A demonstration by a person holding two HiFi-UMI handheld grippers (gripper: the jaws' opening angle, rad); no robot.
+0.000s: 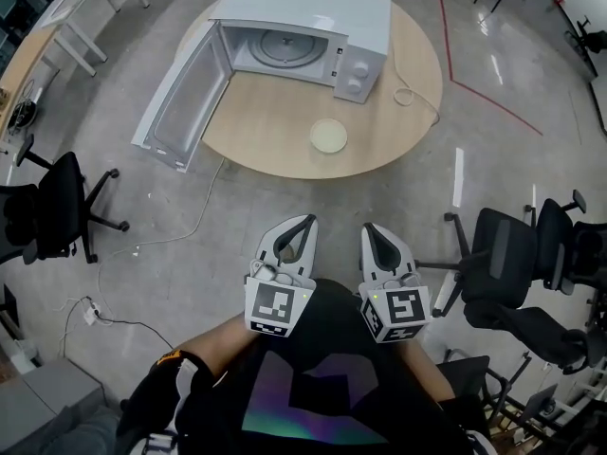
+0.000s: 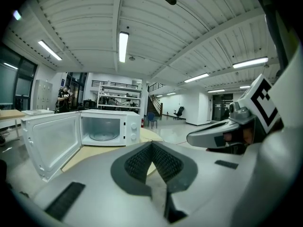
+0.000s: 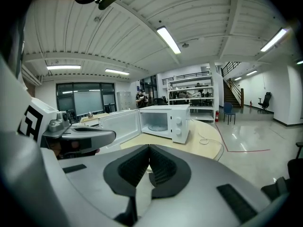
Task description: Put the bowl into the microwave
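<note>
Closest in, the left gripper and the right gripper sit side by side just in front of the person's dark shirt, their marker cubes toward the body and their jaws pointing forward. In each gripper view the two ribbed pads meet at their tips, so both tools are closed with nothing held between them. Neither one touches anything on the table. Ahead of both jaws, across a stretch of grey floor, stands the round wooden table. The bowl, pale and shallow, rests on the table's near edge, roughly straight ahead of the two grippers and well apart from them. Beyond the bowl, farther from the jaws, is the white microwave, with its glass turntable visible inside. Its door is swung fully open toward the left gripper's side and overhangs the table edge. A white cable lies looped on the tabletop just beyond the microwave's control panel, on the right gripper's side. Out to the left of the left gripper stands a black office chair, and another chair stands to the right of the right gripper.
</note>
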